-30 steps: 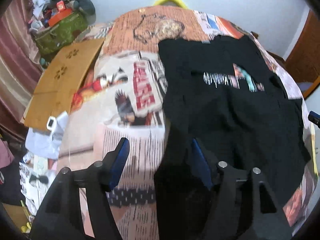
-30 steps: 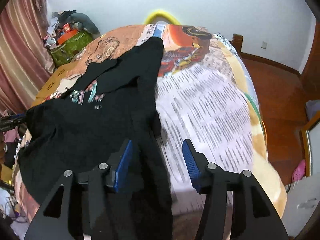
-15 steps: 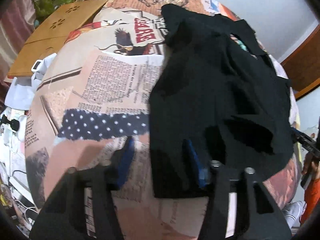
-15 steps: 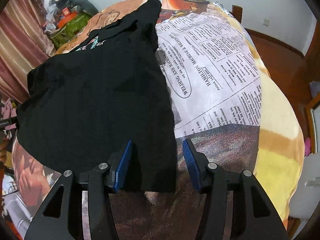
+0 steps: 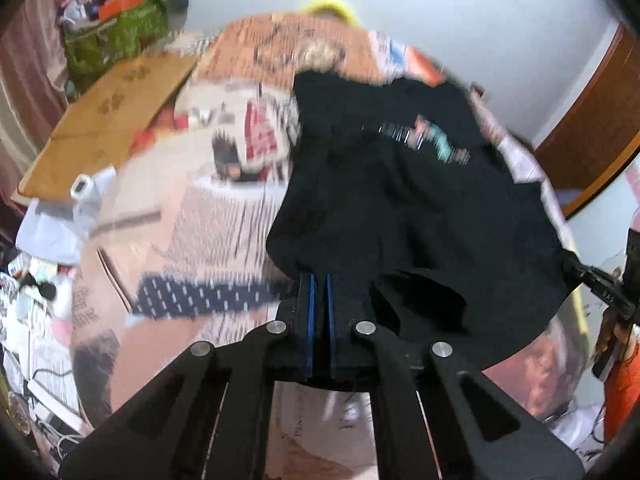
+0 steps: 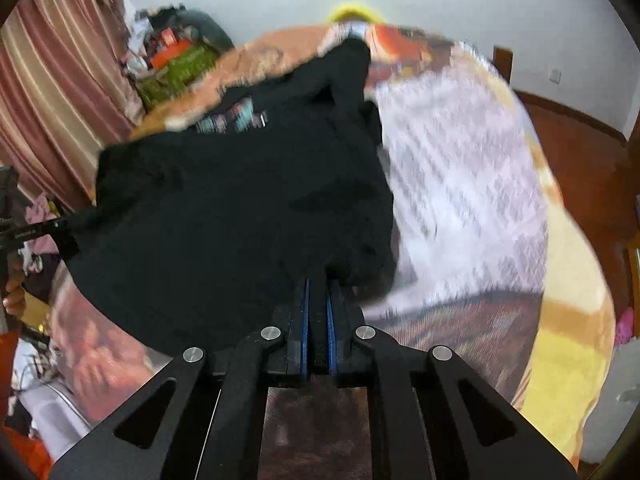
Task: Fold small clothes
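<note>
A bed covered by a newspaper-print blanket in orange, white and yellow [image 5: 208, 216] fills both views. Across its middle lies a black short-sleeved T-shirt with a small coloured chest print [image 5: 400, 200], face up and spread, collar toward the top of the frame. No fold shows yet, so the task looks barely begun: only the grasp on the hem is made. The left gripper [image 5: 319, 292] is pinched tight on the hem corner at lower centre of its view, and the right gripper [image 6: 319, 292] is clamped on the opposite hem corner. A flat brown cardboard sheet [image 5: 108, 120] lies at upper left, beside a green bag heaped with clutter [image 5: 116, 36]. Neither looks likely to obstruct a fold toward the collar.
</note>
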